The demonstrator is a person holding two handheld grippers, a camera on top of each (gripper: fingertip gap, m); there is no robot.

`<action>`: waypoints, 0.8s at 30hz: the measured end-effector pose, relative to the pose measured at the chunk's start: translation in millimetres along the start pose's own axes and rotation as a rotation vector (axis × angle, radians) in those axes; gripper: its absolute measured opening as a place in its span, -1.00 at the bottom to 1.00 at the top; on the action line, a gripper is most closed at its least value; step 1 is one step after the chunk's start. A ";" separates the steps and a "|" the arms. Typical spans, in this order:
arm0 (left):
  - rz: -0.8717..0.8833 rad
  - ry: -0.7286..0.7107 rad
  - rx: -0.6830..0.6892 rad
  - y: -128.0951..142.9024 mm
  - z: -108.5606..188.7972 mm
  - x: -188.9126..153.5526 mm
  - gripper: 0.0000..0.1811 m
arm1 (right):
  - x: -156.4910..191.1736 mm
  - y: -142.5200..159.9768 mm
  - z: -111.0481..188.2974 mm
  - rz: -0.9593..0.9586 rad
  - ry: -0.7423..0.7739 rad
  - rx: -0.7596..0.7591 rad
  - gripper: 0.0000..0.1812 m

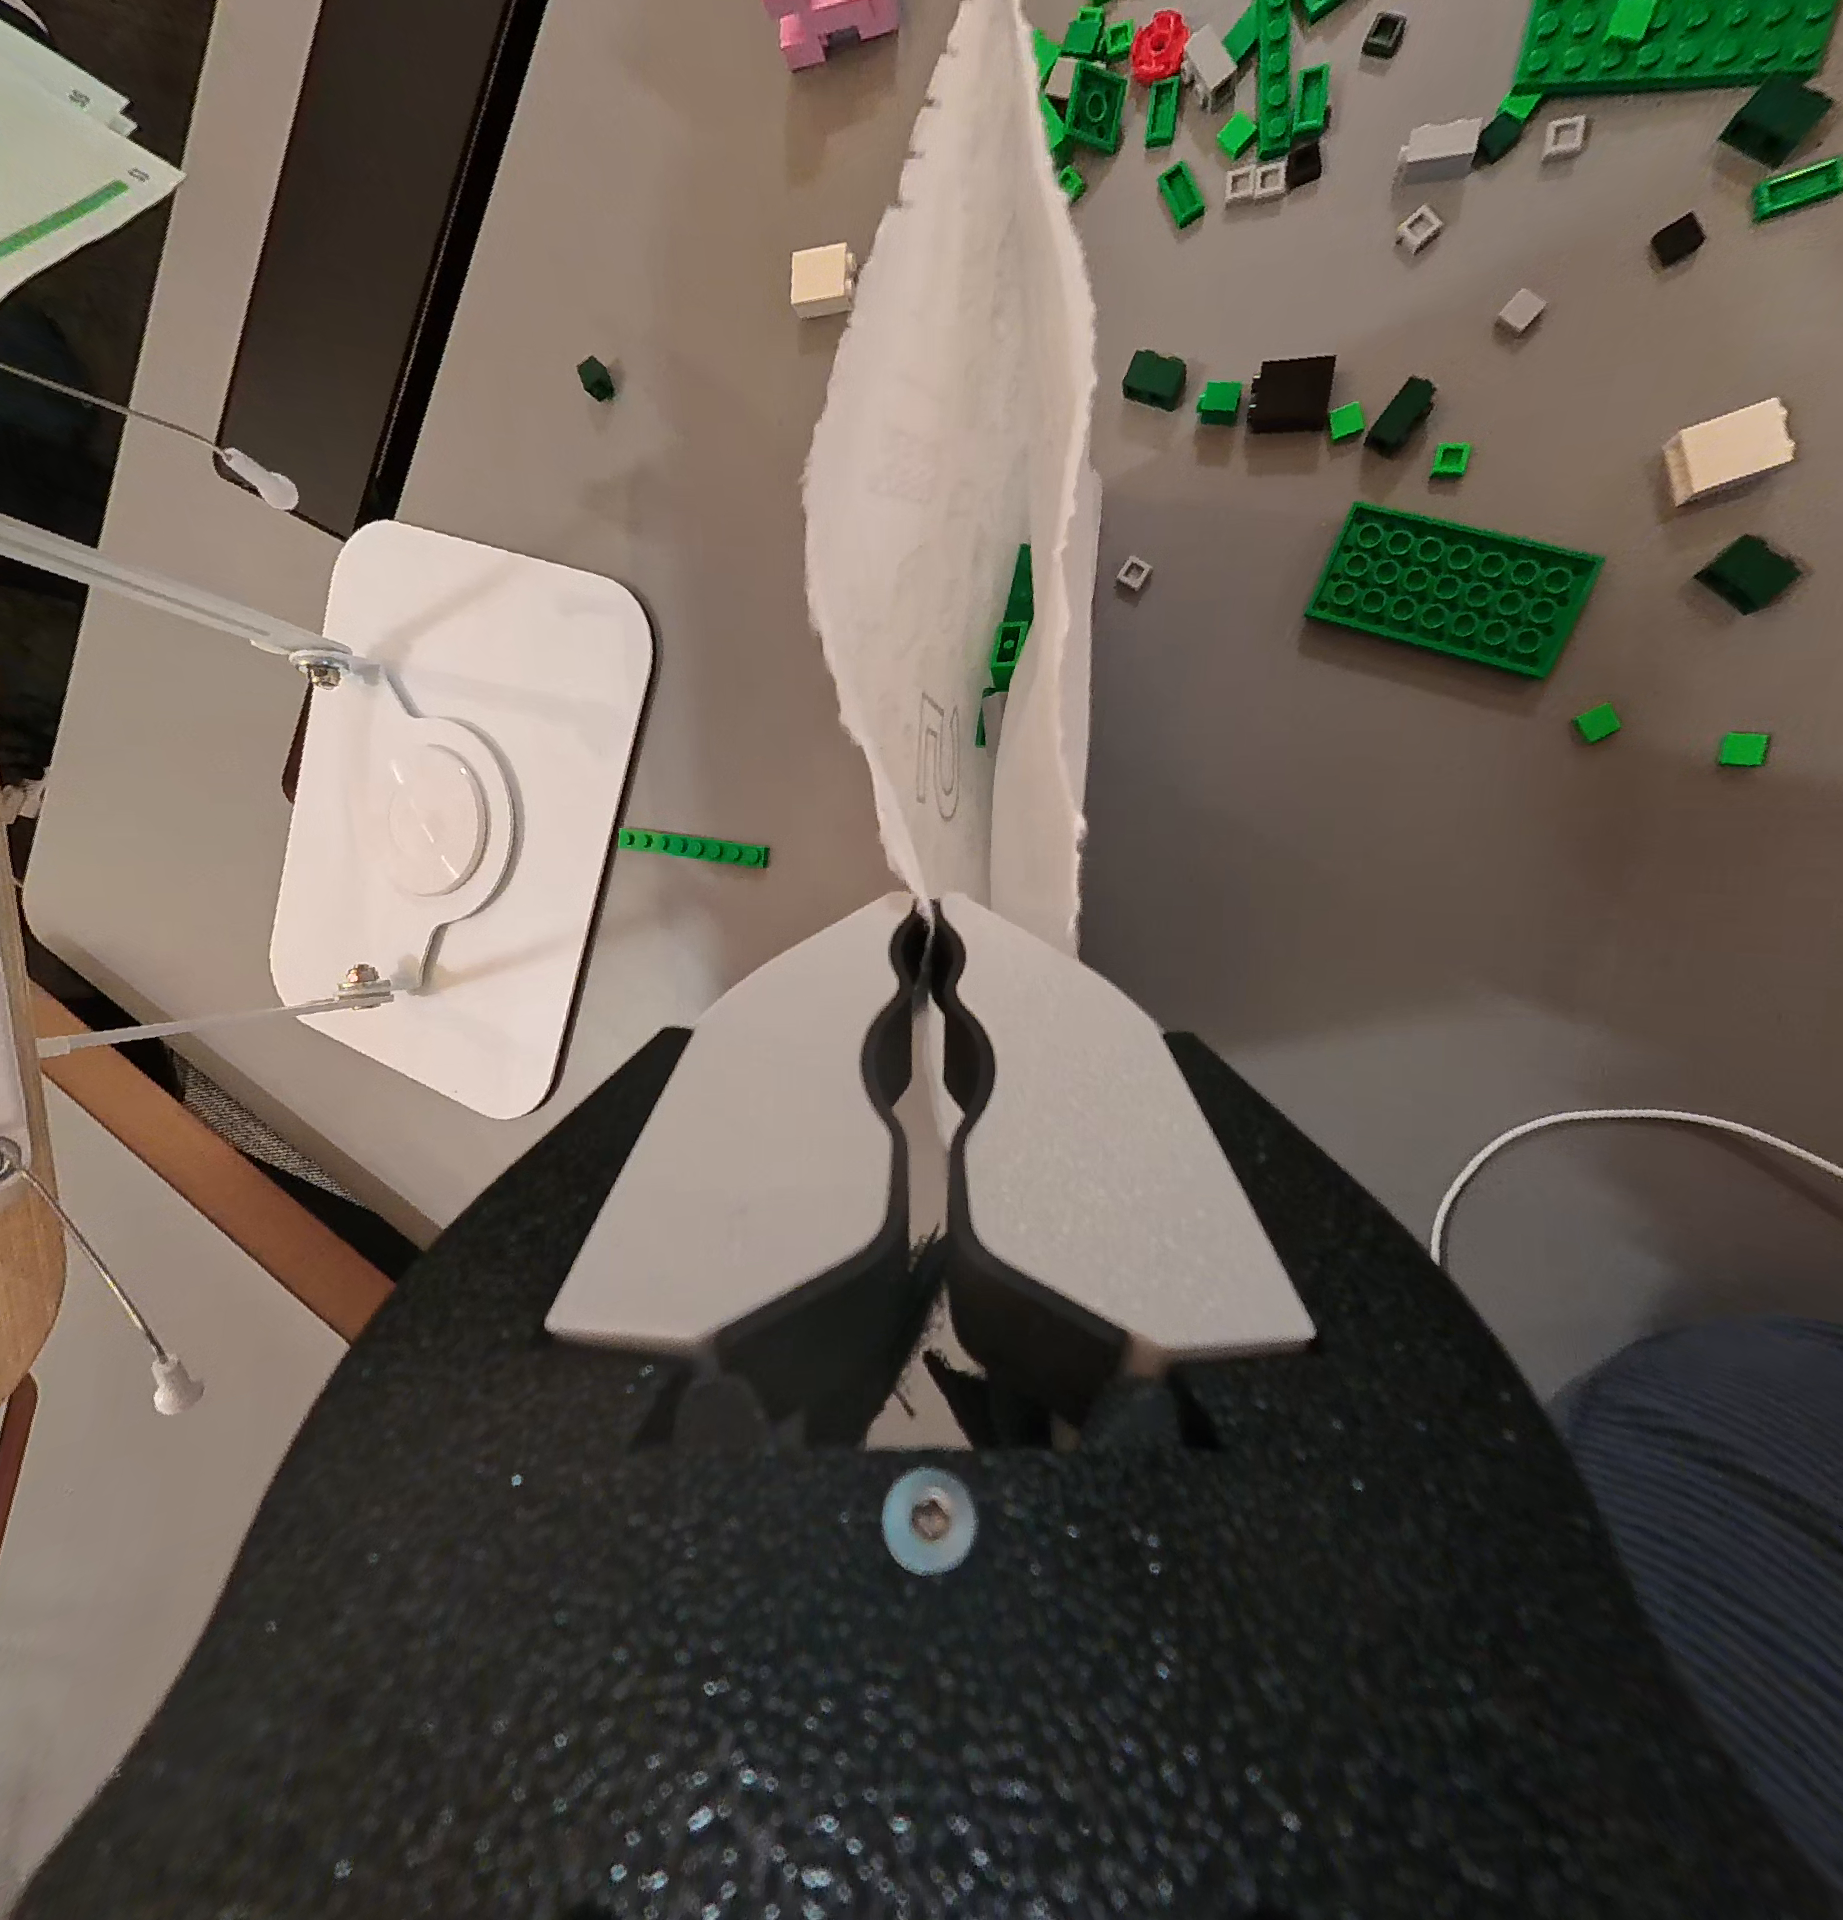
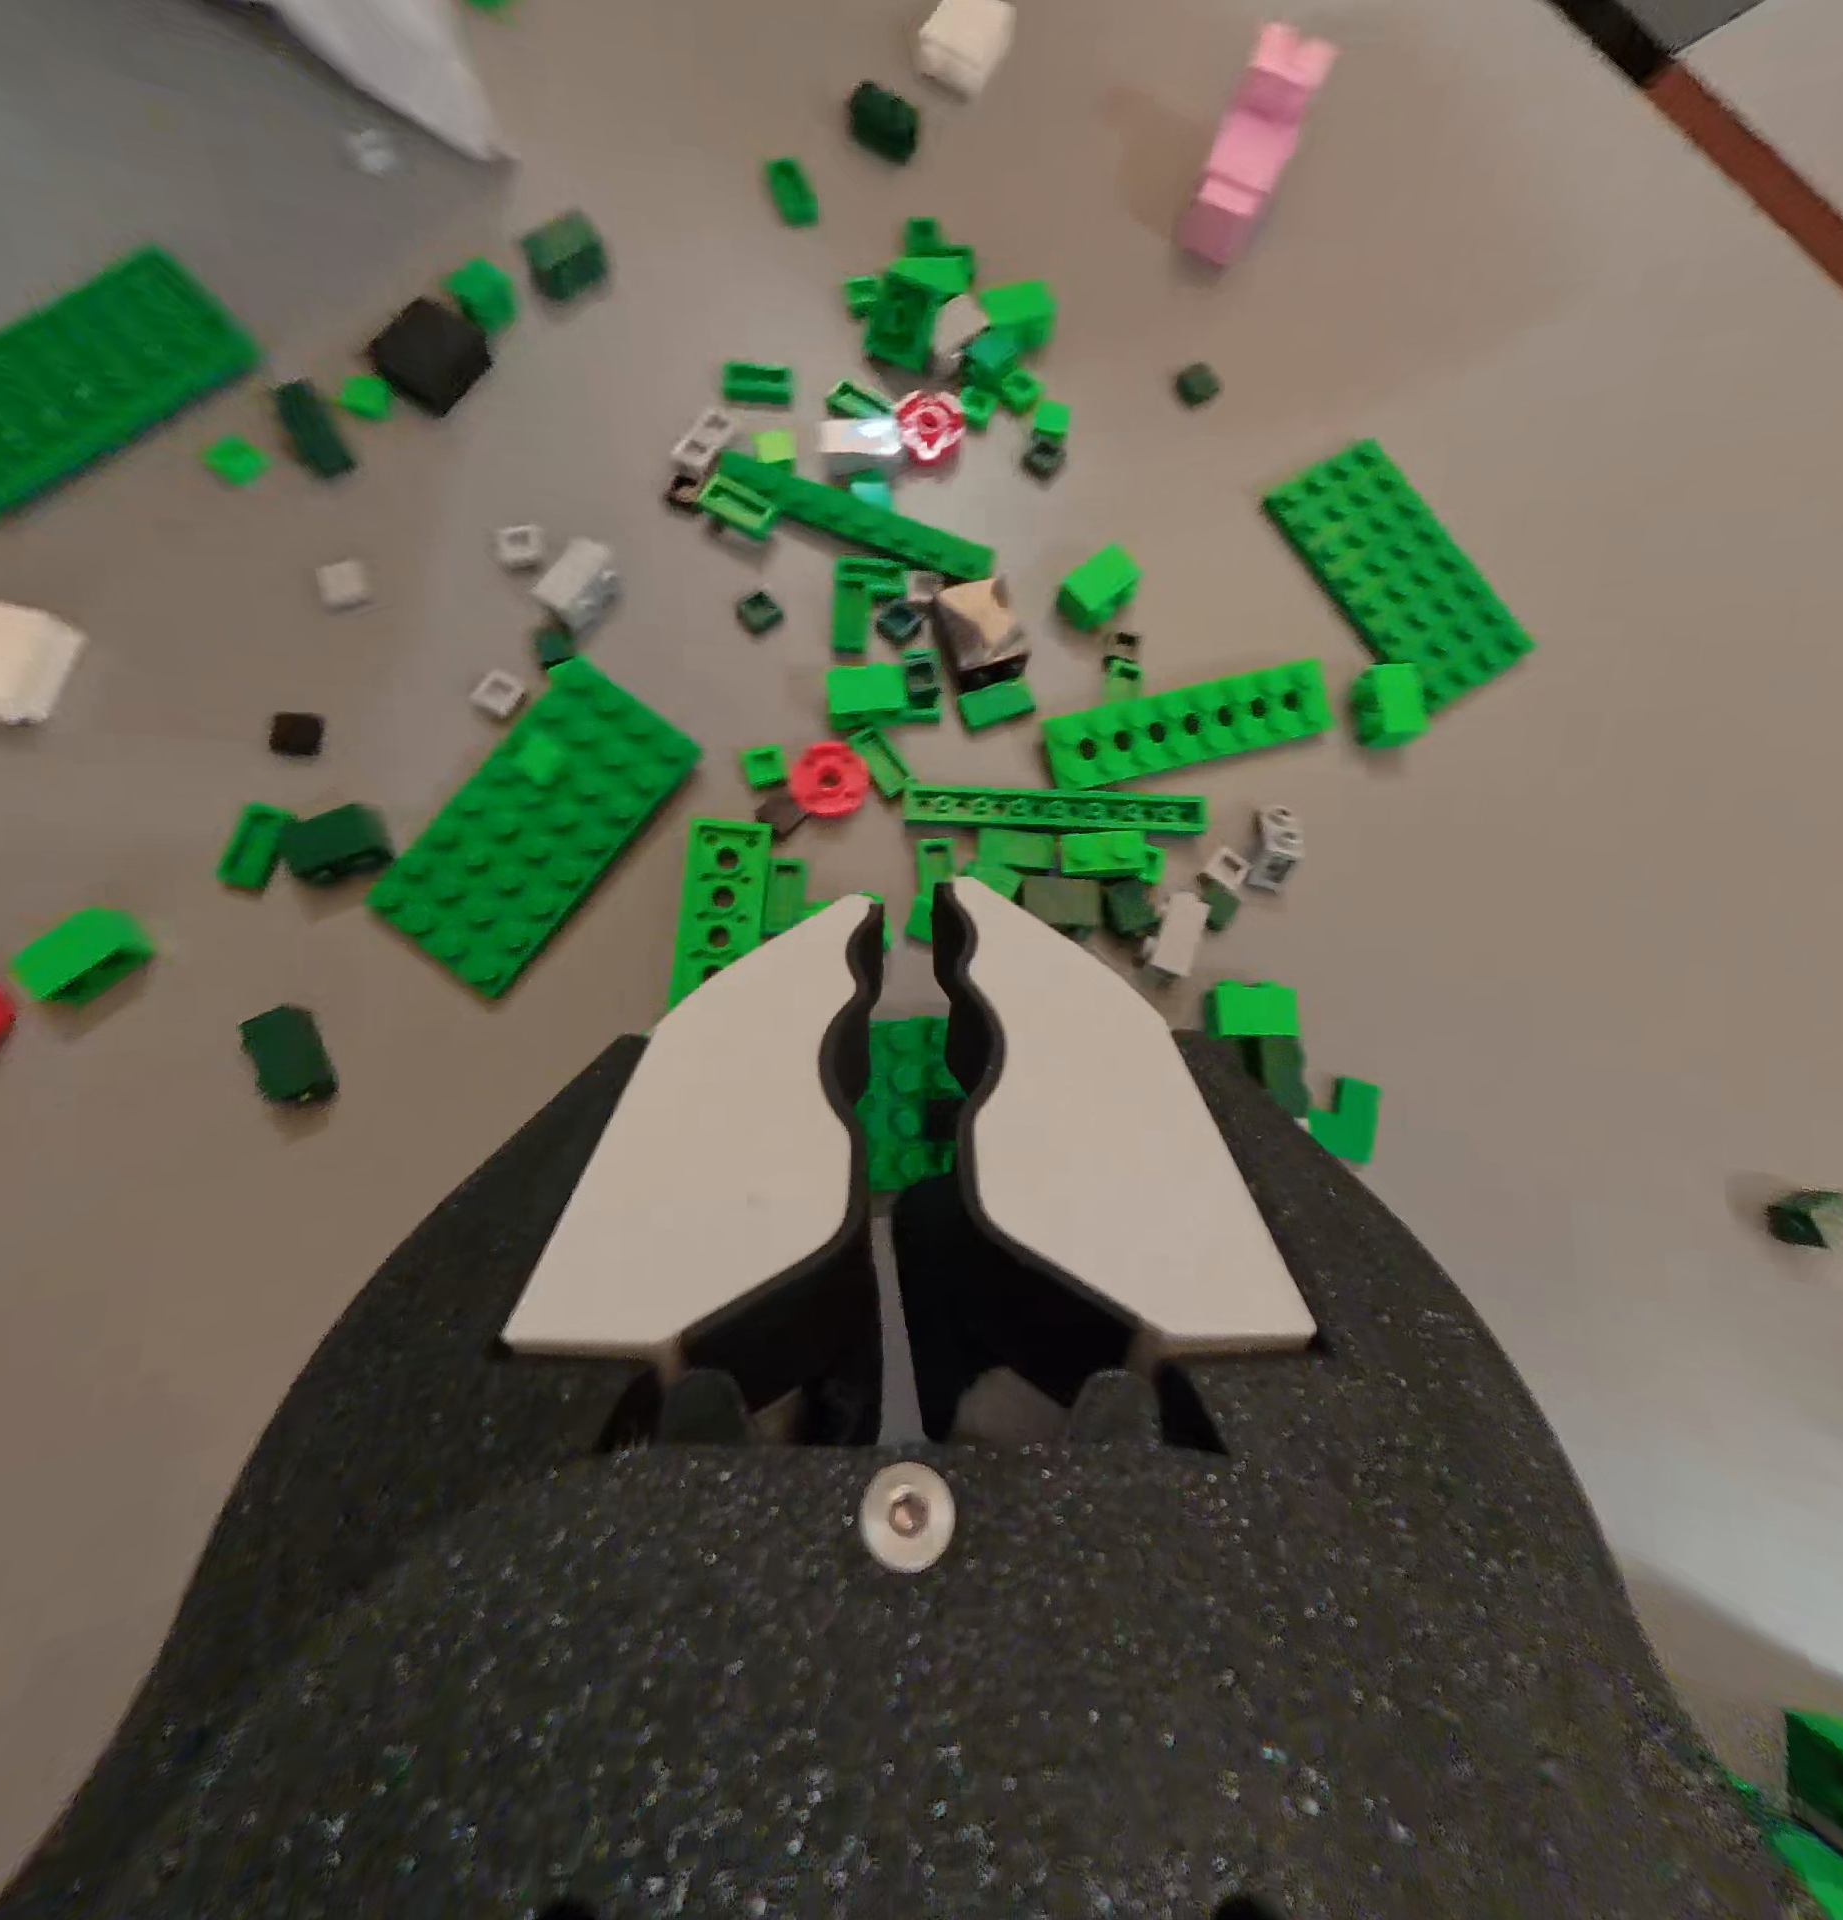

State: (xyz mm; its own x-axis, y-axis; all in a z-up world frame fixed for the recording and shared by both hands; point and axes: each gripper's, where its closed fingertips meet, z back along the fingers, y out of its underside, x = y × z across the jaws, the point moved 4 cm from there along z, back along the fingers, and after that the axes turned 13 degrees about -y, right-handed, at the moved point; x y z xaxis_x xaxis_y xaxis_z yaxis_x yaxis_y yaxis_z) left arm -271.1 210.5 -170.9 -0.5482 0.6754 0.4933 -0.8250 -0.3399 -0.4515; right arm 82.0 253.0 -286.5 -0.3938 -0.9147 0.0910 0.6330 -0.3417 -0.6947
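Paper, thin and white: a torn bag (image 1: 948, 499) hangs pinched by one corner in the left gripper (image 1: 929, 914), whose jaws are clenched on it above the grey table (image 1: 1312, 935). It looks very light, limp and easy to rip; its ragged edges suggest holding it at a corner or fold, as here, is safest. Faint embossed marks show on the bag; I leave them unread. A white stand base (image 1: 460, 810) sits left of it, a green plate (image 1: 1452, 587) to the right. The right gripper (image 2: 909, 914) hovers with jaws slightly parted, holding nothing, over scattered green bricks (image 2: 1000, 873); a red round piece (image 2: 829, 779) lies just beyond. Hard, small, slippery pieces.
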 end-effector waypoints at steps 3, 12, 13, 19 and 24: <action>0.001 0.001 0.001 0.1 -0.1 -0.1 -1.00 | 4.9 0.8 -4.1 0.024 -0.022 0.032 -0.90; -0.004 0.001 0.004 -0.4 -0.2 -0.8 -1.00 | -4.5 -50.4 -32.7 0.134 0.014 0.064 -0.79; -0.003 0.001 0.005 -0.3 -0.3 -0.8 -1.00 | -7.6 -57.5 -37.9 0.148 0.011 0.072 -0.79; -0.003 -0.005 0.004 0.1 0.4 -0.3 -1.00 | -34.3 -86.8 -64.6 0.140 0.026 0.070 -0.79; -0.003 -0.004 0.010 -0.2 -1.0 -0.1 -1.00 | -38.7 -93.6 -79.7 0.129 -0.011 0.056 -0.80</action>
State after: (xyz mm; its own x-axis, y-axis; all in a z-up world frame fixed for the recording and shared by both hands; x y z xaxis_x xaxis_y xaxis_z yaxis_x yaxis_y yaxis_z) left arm -270.8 211.2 -171.6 -0.5461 0.6739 0.4977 -0.8281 -0.3442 -0.4425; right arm -15.1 337.5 -281.9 -0.2998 -0.9539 0.0117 0.7141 -0.2325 -0.6602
